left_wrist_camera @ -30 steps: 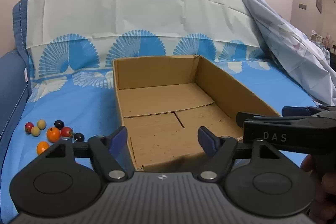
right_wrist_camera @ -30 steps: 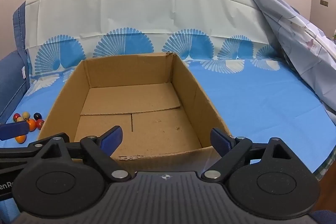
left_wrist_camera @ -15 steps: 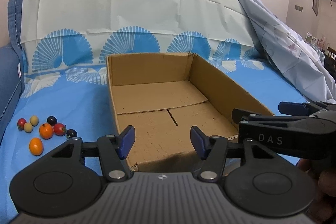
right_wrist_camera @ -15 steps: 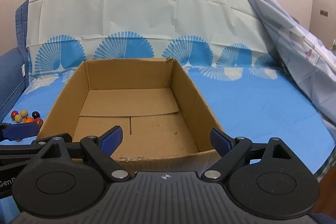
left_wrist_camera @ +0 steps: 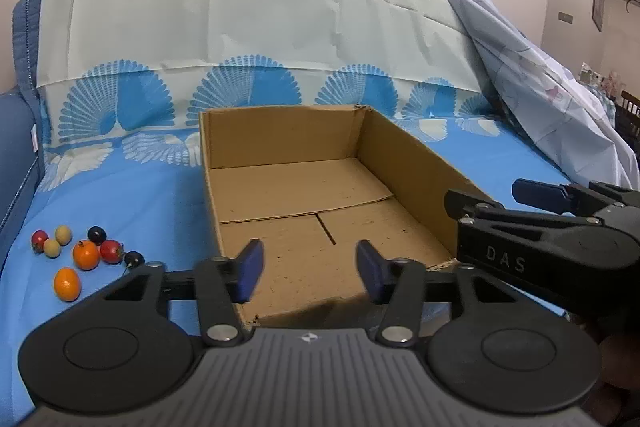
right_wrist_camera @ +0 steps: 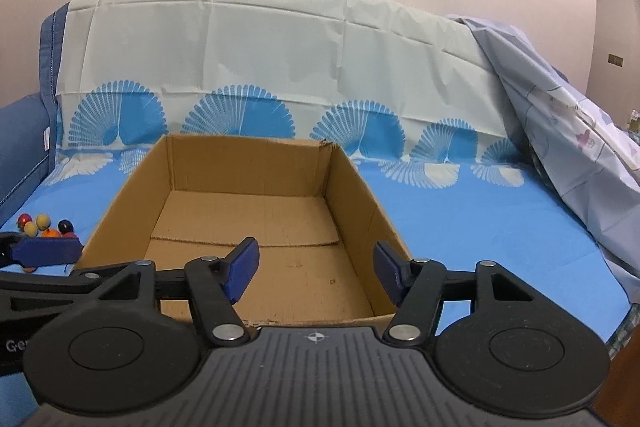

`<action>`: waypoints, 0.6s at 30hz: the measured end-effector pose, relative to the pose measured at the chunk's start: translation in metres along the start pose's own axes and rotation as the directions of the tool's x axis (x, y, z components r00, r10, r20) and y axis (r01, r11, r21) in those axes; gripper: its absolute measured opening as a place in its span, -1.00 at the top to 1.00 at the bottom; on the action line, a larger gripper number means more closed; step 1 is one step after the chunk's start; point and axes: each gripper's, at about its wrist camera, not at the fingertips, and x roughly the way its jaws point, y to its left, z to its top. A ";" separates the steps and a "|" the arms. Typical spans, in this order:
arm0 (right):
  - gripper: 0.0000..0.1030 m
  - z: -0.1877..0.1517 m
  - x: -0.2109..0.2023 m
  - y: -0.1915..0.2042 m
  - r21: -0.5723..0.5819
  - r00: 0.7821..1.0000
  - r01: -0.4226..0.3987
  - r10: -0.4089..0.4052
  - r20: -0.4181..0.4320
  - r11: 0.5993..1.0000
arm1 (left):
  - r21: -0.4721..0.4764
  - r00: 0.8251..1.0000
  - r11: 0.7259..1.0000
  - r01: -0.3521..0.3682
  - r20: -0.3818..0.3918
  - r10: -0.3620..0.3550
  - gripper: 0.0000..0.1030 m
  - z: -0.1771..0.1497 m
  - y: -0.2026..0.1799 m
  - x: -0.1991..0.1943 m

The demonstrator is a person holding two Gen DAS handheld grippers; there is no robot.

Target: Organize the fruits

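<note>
Looking along the left claw (left_wrist_camera: 310, 271), I saw its blue pads (left_wrist_camera: 250, 269) standing apart with nothing between them; they had just been closing in. Past them lay the box (left_wrist_camera: 408, 163), an open cardboard one, sitting on the blue sheet (left_wrist_camera: 132, 195) of the bed. Only its folded bottom flaps showed inside.

The fruits (left_wrist_camera: 82, 253) lay in a small cluster on the sheet, left of the box and apart from it: two orange ones, two red, two pale yellow and two dark ones, some touching each other. Neither claw touched them.

The right claw (right_wrist_camera: 316, 273) also had its pads apart and gripped nothing, and its jaws had just been closing too. It pointed at the near wall of the box, from the middle. In the left view I saw that claw from the side, at the right edge, just beside the box's right wall, with a hand (left_wrist_camera: 616, 359) dimly visible under it. In the right view one blue pad of the left claw crossed the lower left, partly covering the fruits.

Behind the box the sheet rose over a backrest, pale green above a row of blue fan prints. A grey-blue cloth (right_wrist_camera: 560, 131) hung at the right.
</note>
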 end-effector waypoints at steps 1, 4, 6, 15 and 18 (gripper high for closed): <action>-0.37 0.000 0.000 -0.001 0.006 1.000 0.001 -0.001 -0.003 1.000 | 0.001 1.000 1.000 0.005 0.001 -0.005 0.06 0.001 0.000 0.000; -0.55 0.002 -0.003 -0.003 0.029 1.000 -0.015 0.015 0.001 0.999 | 0.001 1.000 1.000 0.020 0.007 -0.020 0.23 0.000 -0.002 -0.002; -0.55 0.002 -0.003 -0.002 0.025 1.000 -0.022 0.022 0.002 0.999 | 0.002 1.000 1.000 0.029 0.010 -0.029 0.28 0.001 -0.003 -0.002; -0.56 0.003 -0.003 0.001 0.019 1.000 -0.026 0.027 -0.011 0.999 | -0.025 1.000 1.000 0.016 0.006 -0.016 0.29 0.003 -0.001 -0.001; -0.58 0.004 -0.002 0.000 0.025 1.000 -0.009 0.010 -0.015 1.000 | -0.033 1.000 0.999 0.017 0.019 -0.016 0.29 0.003 0.000 -0.002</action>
